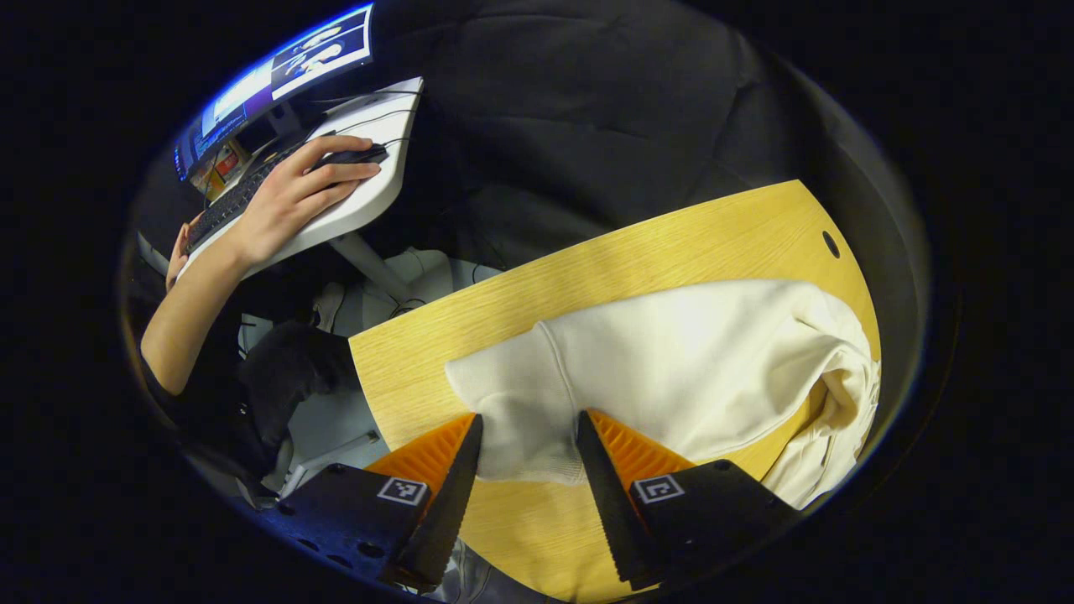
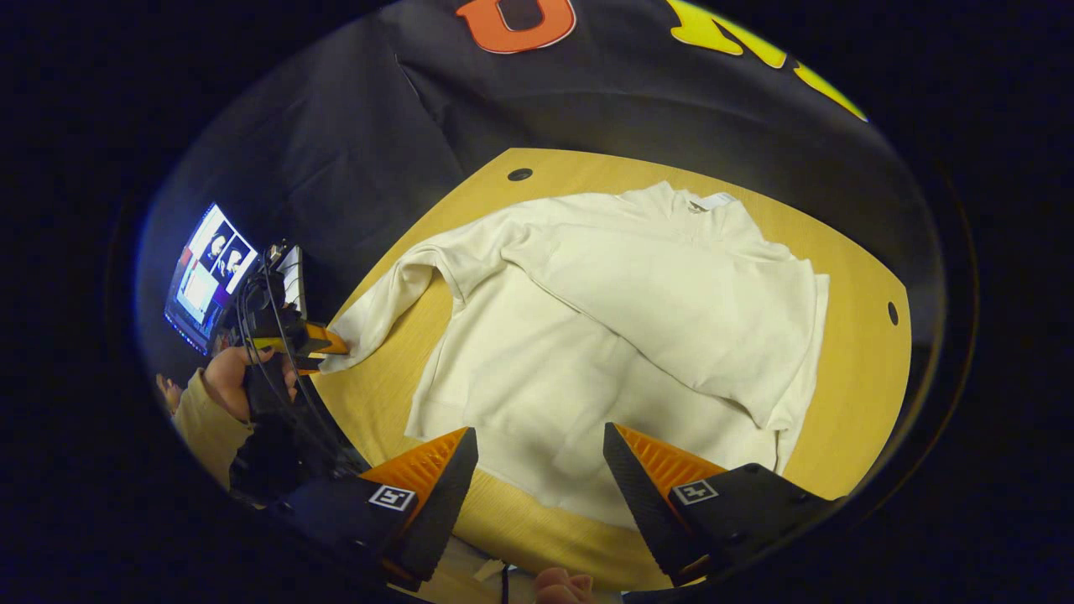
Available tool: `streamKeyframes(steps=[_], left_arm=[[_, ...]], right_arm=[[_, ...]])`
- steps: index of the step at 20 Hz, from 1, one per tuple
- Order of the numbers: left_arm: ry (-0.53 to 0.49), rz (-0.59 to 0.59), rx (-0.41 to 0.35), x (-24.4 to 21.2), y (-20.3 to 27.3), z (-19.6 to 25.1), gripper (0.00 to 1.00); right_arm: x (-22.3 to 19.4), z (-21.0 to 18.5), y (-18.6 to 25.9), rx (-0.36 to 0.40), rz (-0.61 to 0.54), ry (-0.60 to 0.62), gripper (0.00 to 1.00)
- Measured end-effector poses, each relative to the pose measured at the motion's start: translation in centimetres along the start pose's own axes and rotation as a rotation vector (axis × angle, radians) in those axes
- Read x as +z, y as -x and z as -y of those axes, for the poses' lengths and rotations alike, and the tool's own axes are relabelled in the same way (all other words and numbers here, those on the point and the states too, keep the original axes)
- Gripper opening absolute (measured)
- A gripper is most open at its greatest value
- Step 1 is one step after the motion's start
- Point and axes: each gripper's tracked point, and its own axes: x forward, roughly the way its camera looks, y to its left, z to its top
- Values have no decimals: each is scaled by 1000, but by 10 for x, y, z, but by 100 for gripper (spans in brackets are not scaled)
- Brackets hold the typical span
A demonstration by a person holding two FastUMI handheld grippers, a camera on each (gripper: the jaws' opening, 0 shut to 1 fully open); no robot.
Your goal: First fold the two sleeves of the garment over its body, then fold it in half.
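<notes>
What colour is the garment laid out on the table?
Plain cream-white, no pattern: the sweatshirt on the light wood table, clearest in the right gripper view.

The garment (image 2: 621, 335) under my tongs is soft, matt cream cloth (a thick knit, ribbed at the cuff), lying on a smooth pale wood-grain table (image 2: 856, 394) with low sheen.

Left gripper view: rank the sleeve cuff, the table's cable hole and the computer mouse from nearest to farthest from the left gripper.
1. Sleeve cuff: lying between the open fingers of the left gripper, at the table's near edge.
2. Cable hole: far right corner of the wooden table.
3. Computer mouse: upper left, on a separate white desk, under a person's hand.
</notes>
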Motion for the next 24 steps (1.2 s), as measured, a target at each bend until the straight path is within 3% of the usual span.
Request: streamKeyframes(steps=[1, 4, 5, 7, 8, 10, 11, 13, 14, 16, 20, 21, 22, 24], left_arm=[[6, -20, -2, -1, 0, 1, 78], [19, -48, -24, 0, 0, 8, 53], [5, -54, -24, 2, 0, 10, 48], [-8, -47, -19, 4, 0, 11, 31], [-7, -43, -14, 6, -1, 12, 29], [-26, -45, 4, 7, 1, 13, 22], [-41, -47, 12, 8, 3, 13, 18], [-62, -46, 21, 13, 11, 16, 12], [-75, -35, 24, 18, 18, 19, 11], [-102, -7, 10, 31, 38, 29, 9], [-173, 50, -47, 55, 94, 79, 9], [-197, 66, -60, 60, 106, 91, 9], [-227, 84, -73, 64, 118, 109, 9], [-276, 112, -108, 65, 142, 145, 8]], right_arm=[[-2, 3, 3, 6, 7, -17, 89], [-10, 20, 18, 20, 39, -67, 89], [-14, 32, 25, 12, 55, -83, 94], [-24, 50, 36, -6, 78, -105, 89], [-31, 58, 42, -9, 81, -116, 95], [-44, 78, 48, -26, 81, -133, 94], [-49, 88, 50, -33, 87, -149, 89], [-55, 101, 59, -26, 104, -193, 94], [-57, 108, 63, -25, 114, -214, 89], [-61, 120, 66, -20, 130, -242, 94], [-71, 142, 71, -14, 149, -263, 94], [-73, 147, 72, -10, 154, -271, 89], [-74, 151, 73, -7, 159, -280, 94], [-80, 161, 75, -3, 166, -294, 94]])
